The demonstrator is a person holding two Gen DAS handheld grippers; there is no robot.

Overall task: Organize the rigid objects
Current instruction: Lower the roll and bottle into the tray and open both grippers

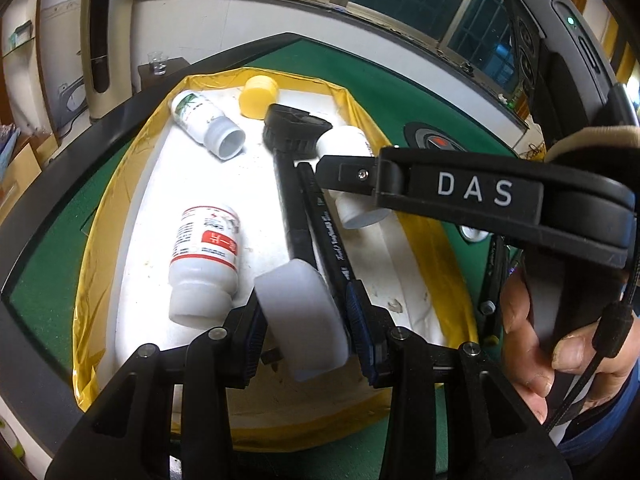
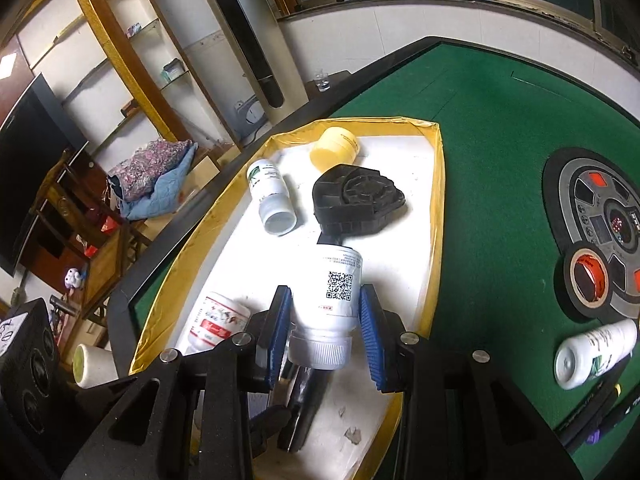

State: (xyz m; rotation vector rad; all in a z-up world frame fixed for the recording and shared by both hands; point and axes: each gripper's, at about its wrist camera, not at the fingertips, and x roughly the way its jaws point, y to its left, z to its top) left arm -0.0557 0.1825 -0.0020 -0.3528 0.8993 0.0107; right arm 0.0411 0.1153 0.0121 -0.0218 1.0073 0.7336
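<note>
A white tray with a yellow rim (image 1: 132,152) (image 2: 438,200) lies on the green table. My left gripper (image 1: 306,320) is shut on a white plastic lid (image 1: 300,316) above the tray's near end. My right gripper (image 2: 324,332) is shut on a white bottle with a QR code (image 2: 338,288), held above the tray; this bottle also shows in the left wrist view (image 1: 352,140). In the tray lie a red-labelled bottle (image 1: 204,256) (image 2: 216,324), a green-labelled bottle (image 1: 204,120) (image 2: 270,192), a yellow cap (image 1: 258,94) (image 2: 334,148), a black brush (image 1: 294,128) (image 2: 356,200) and a black pen (image 1: 324,220).
On the green felt right of the tray are a round control panel (image 2: 600,216), a tape roll (image 2: 588,284), another white bottle (image 2: 592,354) and pens (image 2: 600,420). A glass cup (image 2: 322,80) stands beyond the table's black edge (image 2: 168,252).
</note>
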